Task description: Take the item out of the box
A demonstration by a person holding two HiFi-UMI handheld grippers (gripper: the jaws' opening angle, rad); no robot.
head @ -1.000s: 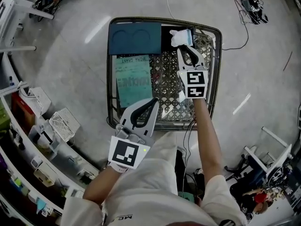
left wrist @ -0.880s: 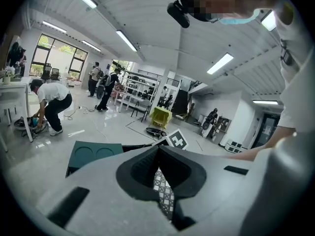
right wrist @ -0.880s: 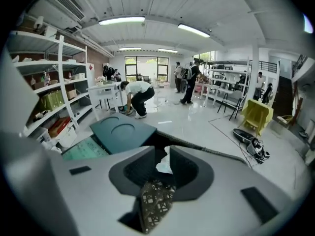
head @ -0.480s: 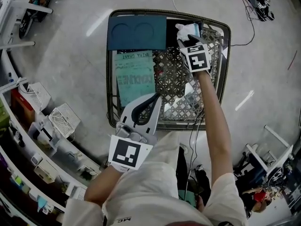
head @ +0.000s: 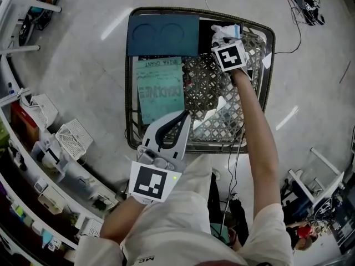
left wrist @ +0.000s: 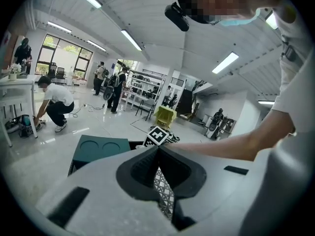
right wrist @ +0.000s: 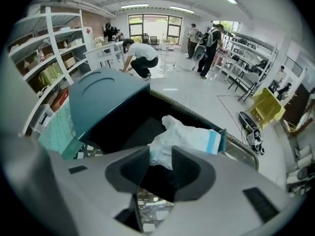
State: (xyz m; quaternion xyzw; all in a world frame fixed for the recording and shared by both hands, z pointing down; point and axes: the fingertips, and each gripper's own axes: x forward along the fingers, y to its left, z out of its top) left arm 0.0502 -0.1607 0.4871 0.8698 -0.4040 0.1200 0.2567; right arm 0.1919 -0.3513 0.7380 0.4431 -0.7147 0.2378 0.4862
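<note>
From above, I see the box point(right wrist: 129, 126) open and dark, its teal lid point(right wrist: 101, 95) standing along the left and the white packet point(right wrist: 187, 137) filling the right corner. The wire basket's rim point(right wrist: 243, 149) hems the far side; my right forearm point(head: 254, 112) crosses the mesh.

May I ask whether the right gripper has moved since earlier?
Yes: right gripper went to the far end of the basket; jaws just closing, white bag between them, ungripped.

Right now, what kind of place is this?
Probably a workshop or lab: stocked shelves, work tables and cables on a bare floor.
</note>
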